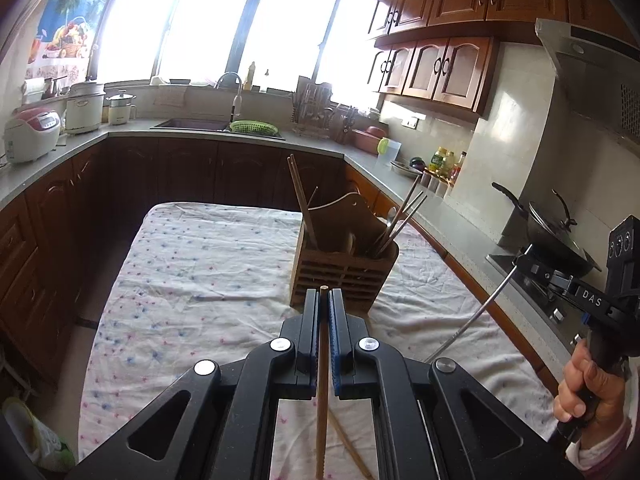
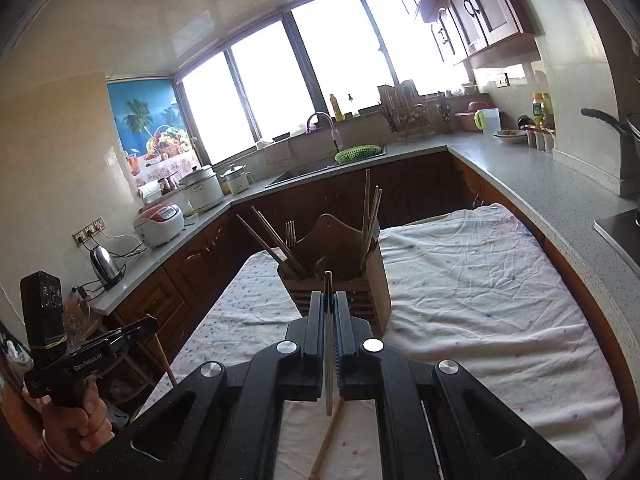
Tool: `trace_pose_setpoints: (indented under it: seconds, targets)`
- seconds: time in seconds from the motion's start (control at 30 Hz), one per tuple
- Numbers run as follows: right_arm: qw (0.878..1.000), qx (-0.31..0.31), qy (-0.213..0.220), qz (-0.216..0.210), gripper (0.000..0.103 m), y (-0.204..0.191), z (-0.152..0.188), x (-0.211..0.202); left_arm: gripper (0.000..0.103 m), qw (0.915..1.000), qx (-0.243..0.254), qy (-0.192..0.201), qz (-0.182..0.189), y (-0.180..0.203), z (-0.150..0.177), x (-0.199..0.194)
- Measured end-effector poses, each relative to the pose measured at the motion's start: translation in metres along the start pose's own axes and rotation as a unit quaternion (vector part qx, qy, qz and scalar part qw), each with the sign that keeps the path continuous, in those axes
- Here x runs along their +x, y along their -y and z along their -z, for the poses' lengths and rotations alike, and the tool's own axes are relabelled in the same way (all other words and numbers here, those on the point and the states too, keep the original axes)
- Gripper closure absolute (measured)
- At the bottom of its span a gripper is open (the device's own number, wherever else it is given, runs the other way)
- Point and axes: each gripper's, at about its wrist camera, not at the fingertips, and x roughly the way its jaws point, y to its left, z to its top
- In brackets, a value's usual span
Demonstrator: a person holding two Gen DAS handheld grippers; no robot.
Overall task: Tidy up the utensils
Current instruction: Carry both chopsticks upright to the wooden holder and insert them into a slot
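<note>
Jaws of the left gripper [image 1: 325, 300] pinch a wooden chopstick [image 1: 321, 380]; those of the right gripper [image 2: 329, 302] pinch a metal chopstick [image 2: 328, 344]. Both hover before the wooden holder [image 1: 344, 268] on the surface [image 1: 200, 264]. Each stick looks light and stiff, the metal one likely slippery, so a mid-shaft grip suits.

green colander [image 1: 254, 127] by the sink [image 1: 192, 124], rice cooker [image 1: 32, 136] on counter, kettle [image 2: 105, 265], wok [image 1: 556, 236]

Both wrist views look down along their tongs, sharing the nearby utensil holder [image 1: 344, 268] on the clothed table [image 1: 200, 264].
</note>
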Motion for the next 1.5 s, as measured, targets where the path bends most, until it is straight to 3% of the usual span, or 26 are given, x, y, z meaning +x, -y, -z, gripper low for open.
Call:
trace_pose_setpoints:
  seconds: [0.6, 0.97, 1.2, 1.5]
  targets:
    - [1.0, -0.003, 0.009, 0.002, 0.099, 0.002, -0.015, 0.012, 0.1, 0.9991, -0.011, 0.041, 0.005, -0.008, -0.03, 0.019]
    - [0.999, -0.007, 0.048, 0.013, 0.099, 0.003, -0.056, 0.024, 0.1, 0.9949, -0.001, 0.101, 0.002, -0.004, -0.072, 0.035]
    - [0.997, 0.001, 0.08, 0.024, 0.099, 0.008, -0.095, 0.042, 0.1, 0.9908, -0.016, 0.134, 0.005, -0.004, -0.109, 0.071]
    - [0.995, 0.009, 0.092, 0.033, 0.099, 0.021, -0.122, 0.076, 0.1, 0.9859, -0.032, 0.164, -0.007, -0.004, -0.123, 0.138]
